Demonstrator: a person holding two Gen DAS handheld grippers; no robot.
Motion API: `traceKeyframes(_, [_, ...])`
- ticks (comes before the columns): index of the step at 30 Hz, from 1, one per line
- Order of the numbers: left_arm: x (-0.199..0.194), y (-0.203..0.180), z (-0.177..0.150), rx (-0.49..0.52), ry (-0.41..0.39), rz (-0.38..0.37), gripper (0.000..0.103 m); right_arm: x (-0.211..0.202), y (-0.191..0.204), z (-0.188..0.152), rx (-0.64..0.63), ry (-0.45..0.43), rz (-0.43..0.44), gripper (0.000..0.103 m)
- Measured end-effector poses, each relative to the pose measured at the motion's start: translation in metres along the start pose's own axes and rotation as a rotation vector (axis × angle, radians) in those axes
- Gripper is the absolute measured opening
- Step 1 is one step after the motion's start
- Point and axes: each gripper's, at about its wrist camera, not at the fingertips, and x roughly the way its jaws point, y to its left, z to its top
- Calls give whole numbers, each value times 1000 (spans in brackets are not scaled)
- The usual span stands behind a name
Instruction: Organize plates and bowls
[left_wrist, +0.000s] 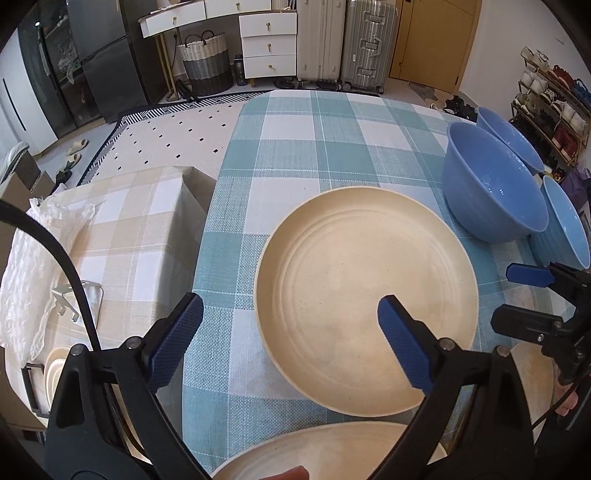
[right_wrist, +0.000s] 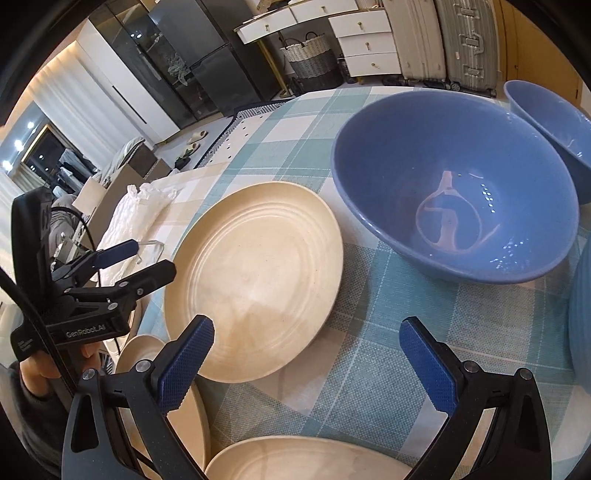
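A cream plate (left_wrist: 365, 299) is lying flat on the bench (left_wrist: 295, 155), which is wearing a teal-and-white checked cloth, and the left gripper (left_wrist: 290, 332) is hanging over the plate's near left edge with its jaws spread wide and nothing between the pads; one blue pad is showing over the plate's floor, the other over bare cloth to the left. A second cream plate (left_wrist: 332, 450) is sitting just nearer, at the bottom of the left wrist view. To the right of the first plate, a blue bowl (left_wrist: 491, 184) is standing upright close beside it, with another blue bowl (left_wrist: 509, 136) behind and a third (left_wrist: 565, 225) at the right edge. The right gripper (right_wrist: 308, 354) is hovering with jaws apart, empty, over the cloth between plate and bowl. Left of the bench, a lower surface under a beige checked cloth (left_wrist: 129, 236) is carrying white crumpled wrapping (left_wrist: 33, 266) and what may be a small metal rack (left_wrist: 74, 299), partly hidden by a black cable (left_wrist: 70, 266).
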Motion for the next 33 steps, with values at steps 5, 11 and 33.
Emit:
traceKeyframes(5, [10, 3, 2, -4, 16, -1, 93, 5, -7, 2, 39, 24, 47, 101])
traceKeyframes(11, [23, 4, 3, -8, 37, -18, 87, 15, -9, 7, 42, 39, 22, 94])
traceKeyframes(33, [54, 7, 5, -35, 112, 17, 37, 47, -4, 12, 11, 92, -51, 55])
